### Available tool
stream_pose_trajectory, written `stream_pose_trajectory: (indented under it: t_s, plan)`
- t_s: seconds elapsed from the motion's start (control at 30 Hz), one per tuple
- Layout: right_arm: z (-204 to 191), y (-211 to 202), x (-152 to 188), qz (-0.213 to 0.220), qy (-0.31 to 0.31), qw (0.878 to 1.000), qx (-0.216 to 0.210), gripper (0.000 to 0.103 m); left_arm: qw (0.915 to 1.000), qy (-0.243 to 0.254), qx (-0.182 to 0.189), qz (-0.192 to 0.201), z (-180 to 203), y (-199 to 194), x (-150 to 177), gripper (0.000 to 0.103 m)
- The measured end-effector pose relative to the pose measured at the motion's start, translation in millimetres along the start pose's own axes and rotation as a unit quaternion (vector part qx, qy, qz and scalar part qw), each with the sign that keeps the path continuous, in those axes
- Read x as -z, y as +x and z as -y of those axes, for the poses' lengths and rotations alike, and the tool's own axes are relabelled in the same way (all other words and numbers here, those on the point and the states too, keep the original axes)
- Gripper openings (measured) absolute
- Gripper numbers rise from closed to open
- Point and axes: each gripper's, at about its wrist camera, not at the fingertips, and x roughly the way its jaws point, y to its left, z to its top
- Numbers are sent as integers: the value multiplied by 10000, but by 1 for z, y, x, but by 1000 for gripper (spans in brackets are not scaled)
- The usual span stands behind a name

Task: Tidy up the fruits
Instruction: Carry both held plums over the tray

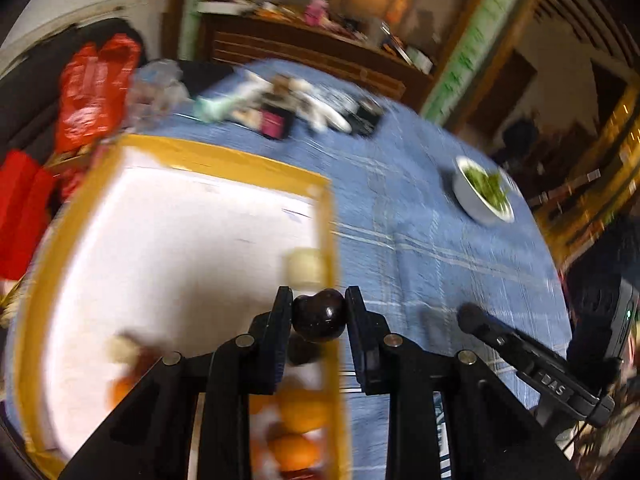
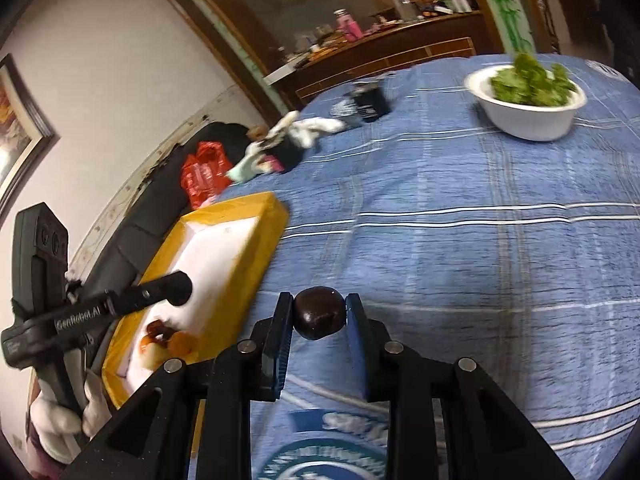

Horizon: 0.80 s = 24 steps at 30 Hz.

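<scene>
My left gripper (image 1: 319, 304) is shut on a dark round fruit (image 1: 319, 317), held over the right rim of the yellow tray (image 1: 224, 162). Oranges (image 1: 298, 408) and a pale fruit (image 1: 306, 266) lie inside the tray on its white lining. My right gripper (image 2: 319, 305) is shut on a second dark round fruit (image 2: 319, 313) above the blue cloth, to the right of the yellow tray (image 2: 256, 248). In the right wrist view the left gripper's dark fingers (image 2: 176, 288) reach over the tray, with a white-gloved hand (image 2: 60, 420) on its handle. Oranges and reddish fruit (image 2: 168, 340) sit in the tray's near end.
A white bowl of greens (image 2: 528, 96) stands on the blue checked tablecloth (image 2: 460, 220) at the far right. Cloths and small dark boxes (image 2: 296, 136) clutter the far edge. Red bags (image 1: 96, 88) lie on a dark seat beside the table. The right gripper's body (image 1: 532, 364) shows in the left view.
</scene>
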Motion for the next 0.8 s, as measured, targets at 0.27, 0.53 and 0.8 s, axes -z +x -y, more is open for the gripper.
stream_pose_trajectory:
  t_s: [0.27,0.53,0.8]
  plan:
    - [-76,26,1,-295,-558,9975,-329,30,9952,-536,-630,528,-71,-30,5,26]
    - [-129,47,11,-274,-1159,9929,-43,30,9907,-427,-1006,810,-79,-37,20,26]
    - [-148,44,19,-63,-1490,9884,300,29,9886,-123,-1009,1113,-61,-52,29,26]
